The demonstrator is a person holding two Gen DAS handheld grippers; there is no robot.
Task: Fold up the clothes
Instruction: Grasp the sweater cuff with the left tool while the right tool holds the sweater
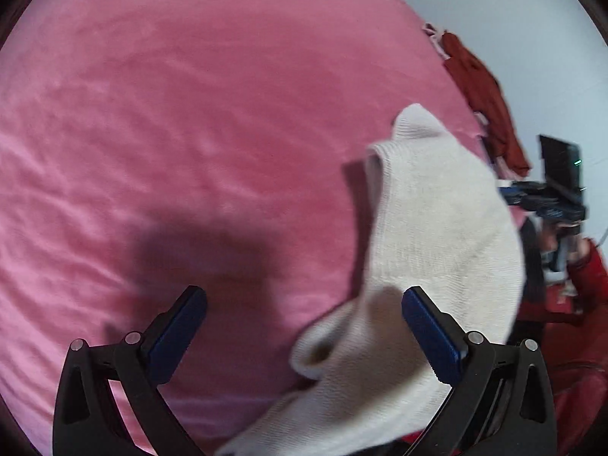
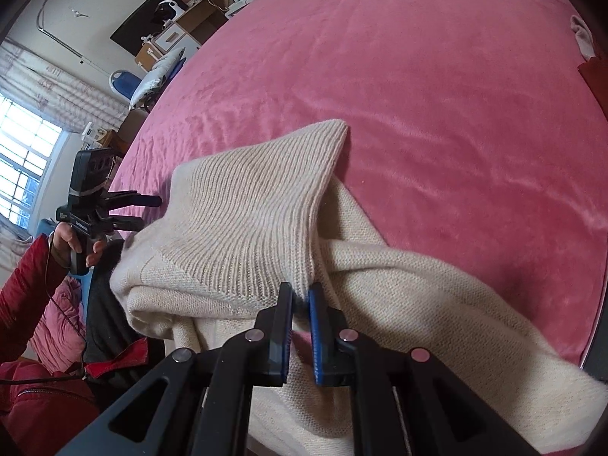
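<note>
A cream knitted sweater point(image 2: 247, 205) lies bunched at the near edge of the pink bed cover point(image 2: 437, 95). My right gripper point(image 2: 300, 292) is shut on the sweater's ribbed hem and holds it lifted. In the left wrist view the sweater point(image 1: 437, 220) hangs lifted at the right, one cuff point(image 1: 319, 353) drooping low. My left gripper point(image 1: 304, 304) is open and empty above the pink cover point(image 1: 190, 114), its right finger just in front of the sweater. The left gripper also shows in the right wrist view point(image 2: 140, 209), open, left of the sweater.
A dark red garment point(image 1: 482, 91) lies at the bed's far right edge. The person in a red jacket point(image 2: 26, 296) stands at the left of the bed. Beyond the bed are a desk with boxes point(image 2: 182, 26), a chair point(image 2: 125, 79) and a window point(image 2: 22, 159).
</note>
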